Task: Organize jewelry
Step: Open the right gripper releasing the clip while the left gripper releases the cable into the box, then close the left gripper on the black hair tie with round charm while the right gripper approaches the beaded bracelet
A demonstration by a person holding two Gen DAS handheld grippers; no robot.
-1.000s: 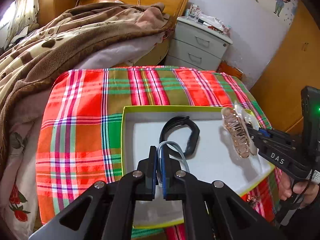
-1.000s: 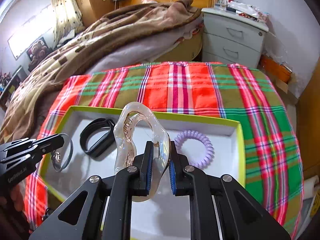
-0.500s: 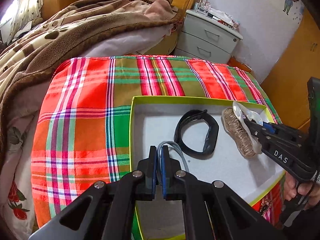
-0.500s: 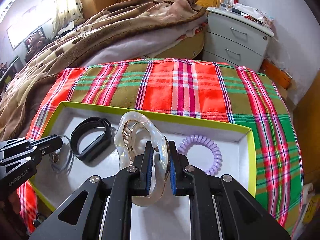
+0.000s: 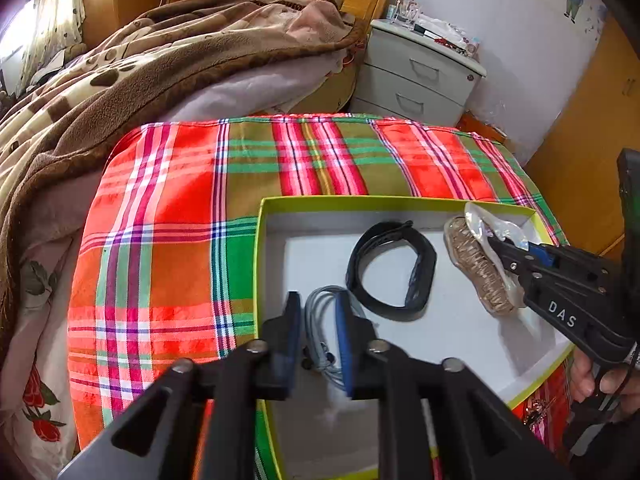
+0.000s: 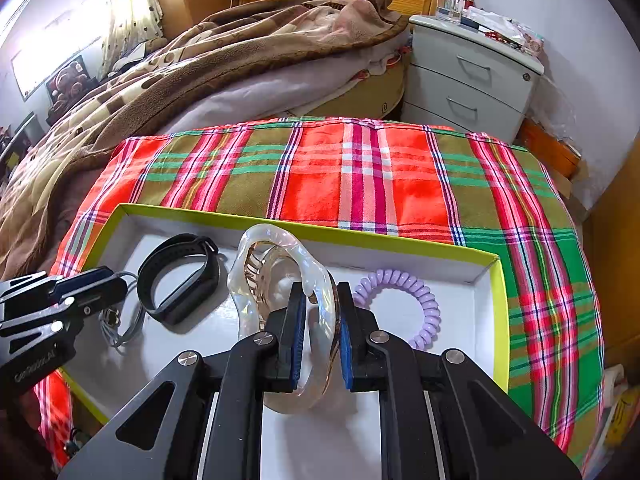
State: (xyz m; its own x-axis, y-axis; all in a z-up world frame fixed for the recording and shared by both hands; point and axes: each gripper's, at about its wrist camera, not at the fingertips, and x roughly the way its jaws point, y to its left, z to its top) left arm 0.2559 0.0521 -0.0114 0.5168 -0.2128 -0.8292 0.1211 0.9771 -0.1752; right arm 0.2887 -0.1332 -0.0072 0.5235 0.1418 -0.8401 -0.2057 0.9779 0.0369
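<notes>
A white box with a lime-green rim (image 5: 360,199) (image 6: 320,233) sits on the plaid cloth. My left gripper (image 5: 318,305) hangs low over its near left corner, jaws opening, and a coiled grey cord (image 5: 320,320) lies loose between them on the box floor. Beside it rests a black wristband (image 5: 390,270) (image 6: 178,278). My right gripper (image 6: 322,300) is shut on a clear hair claw clip (image 6: 276,272), held just above the box floor; the clip (image 5: 476,268) also shows in the left wrist view. A purple spiral hair tie (image 6: 404,304) lies at the box's right.
The plaid cloth (image 6: 360,176) covers a small table. Behind it is a bed with a brown blanket (image 6: 200,68); a grey nightstand (image 6: 472,76) stands at the back right. A person's hand (image 5: 592,376) holds the right gripper's handle.
The left jaws, shut on the grey cord before, have parted and the cord now lies loose between them. The right gripper keeps its hold on the clip.
</notes>
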